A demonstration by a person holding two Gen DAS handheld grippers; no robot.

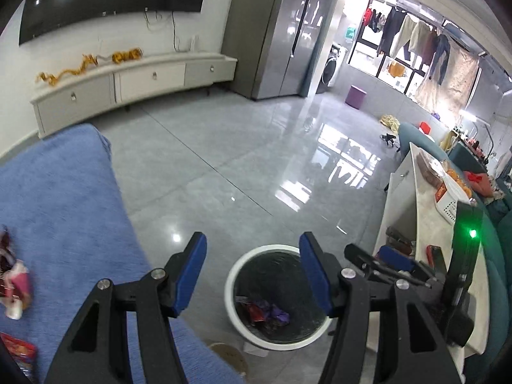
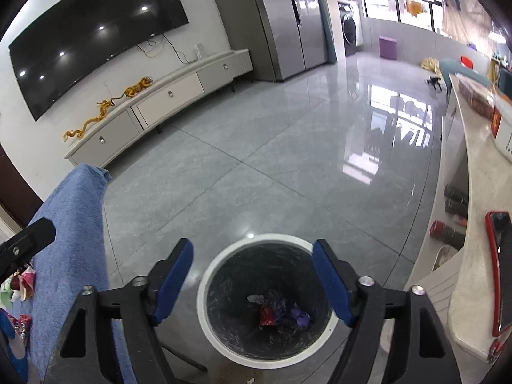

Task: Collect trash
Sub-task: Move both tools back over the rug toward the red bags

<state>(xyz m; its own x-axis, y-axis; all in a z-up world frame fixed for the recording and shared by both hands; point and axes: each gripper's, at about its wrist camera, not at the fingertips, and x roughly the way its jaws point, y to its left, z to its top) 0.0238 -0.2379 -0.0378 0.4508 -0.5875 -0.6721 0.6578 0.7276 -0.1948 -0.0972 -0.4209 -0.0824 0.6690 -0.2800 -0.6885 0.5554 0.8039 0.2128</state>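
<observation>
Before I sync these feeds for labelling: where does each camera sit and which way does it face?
Left wrist: on the left gripper, angled down at the trash bin; own jaws open, right gripper alongside.
Right wrist: on the right gripper, above the bin; own jaws open, left gripper's tip at the left edge.
Shared: bin, blue towel, TV, fridge.

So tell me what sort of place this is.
Most likely a home living room: a wall-mounted TV above a long low cabinet, a tall fridge, and laundry hanging by the window.
</observation>
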